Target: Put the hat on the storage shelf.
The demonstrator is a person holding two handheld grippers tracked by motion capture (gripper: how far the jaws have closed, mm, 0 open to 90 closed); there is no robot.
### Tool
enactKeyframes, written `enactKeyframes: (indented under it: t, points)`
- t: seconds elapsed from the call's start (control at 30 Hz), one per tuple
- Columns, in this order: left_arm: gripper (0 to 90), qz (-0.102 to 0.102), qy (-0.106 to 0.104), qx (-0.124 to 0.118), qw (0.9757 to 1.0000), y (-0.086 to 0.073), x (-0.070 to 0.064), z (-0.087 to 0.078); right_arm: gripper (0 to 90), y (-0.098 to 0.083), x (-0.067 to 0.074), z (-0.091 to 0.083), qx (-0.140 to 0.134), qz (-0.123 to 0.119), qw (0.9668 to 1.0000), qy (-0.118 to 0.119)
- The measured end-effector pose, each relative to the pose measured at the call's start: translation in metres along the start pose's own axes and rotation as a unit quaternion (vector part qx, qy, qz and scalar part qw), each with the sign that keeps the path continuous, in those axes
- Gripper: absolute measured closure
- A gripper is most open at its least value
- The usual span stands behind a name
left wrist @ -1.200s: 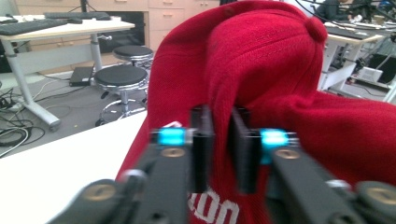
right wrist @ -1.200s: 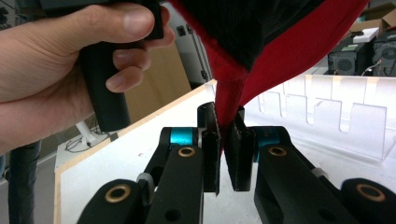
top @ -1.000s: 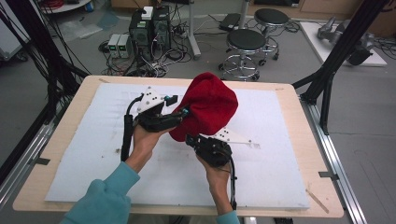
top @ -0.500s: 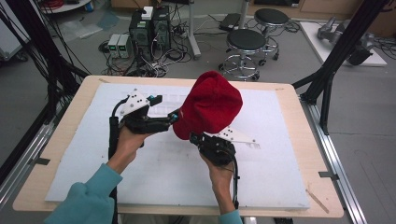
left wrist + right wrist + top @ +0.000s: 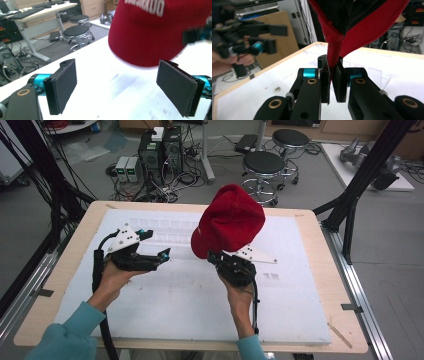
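The red knitted fabric cap (image 5: 230,222) hangs in the air above the middle of the white foam-covered table (image 5: 175,305), toward its far edge, pinched by its rim in the right gripper (image 5: 216,257). In the right gripper view the two black jaws of that gripper (image 5: 333,82) stand almost together, with a fold of the cap's red edge (image 5: 334,60) clamped between their pads and the dark inside of the cap opening above them. The high view gives the outside instead: the rounded crown stands above the gripper body and hand, tilted toward the far right corner.

The left gripper (image 5: 155,245) is held over the left half of the table, near the left edge, its jaws pointing toward the cap and well short of it. Its jaws have just been opening and now stand wide, with nothing between them. The left gripper view confirms this: two flat black pads (image 5: 62,87) far apart over bare white surface, the cap (image 5: 155,35) beyond them and higher, with white lettering across its top that is too blurred to read. That lettering is not seen from above.

Beyond the far edge of the table stand two round black stools (image 5: 264,164) on the grey floor
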State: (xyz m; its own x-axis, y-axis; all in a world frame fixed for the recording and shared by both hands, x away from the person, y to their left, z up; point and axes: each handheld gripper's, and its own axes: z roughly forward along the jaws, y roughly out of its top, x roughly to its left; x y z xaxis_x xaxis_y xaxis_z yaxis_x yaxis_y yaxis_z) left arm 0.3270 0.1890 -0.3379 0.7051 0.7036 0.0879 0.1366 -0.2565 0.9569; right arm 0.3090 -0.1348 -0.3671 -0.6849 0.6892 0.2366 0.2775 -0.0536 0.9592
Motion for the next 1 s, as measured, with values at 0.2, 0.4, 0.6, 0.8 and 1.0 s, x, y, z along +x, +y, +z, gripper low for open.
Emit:
enactKeyframes:
  t: [0.2, 0.4, 0.6, 0.8, 1.0]
  points:
    - [17.1, -0.005, 0.013, 0.021, 0.9997, -0.024, 0.015, -0.02, 85.8, 0.014, -0.009, 0.01, 0.013, -0.019, 0.9995, -0.02]
    - [17.1, -0.011, 0.02, 0.044, 0.9988, -0.058, 0.031, -0.039, 85.8, 0.018, -0.021, 0.02, 0.032, -0.024, 0.9986, -0.036]
    - [17.2, -0.028, 0.017, 0.051, 0.9982, -0.084, 0.038, -0.048, 85.8, 0.022, -0.034, 0.031, 0.045, -0.03, 0.9975, -0.045]
    - [17.4, -0.044, 0.022, 0.043, 0.9979, -0.098, 0.041, -0.055, 85.8, 0.027, -0.041, 0.043, 0.064, -0.039, 0.9957, -0.054]
    - [17.3, -0.049, 0.02, 0.033, 0.998, -0.111, 0.041, -0.062, 85.8, 0.028, -0.045, 0.054, 0.077, -0.046, 0.9945, -0.055]
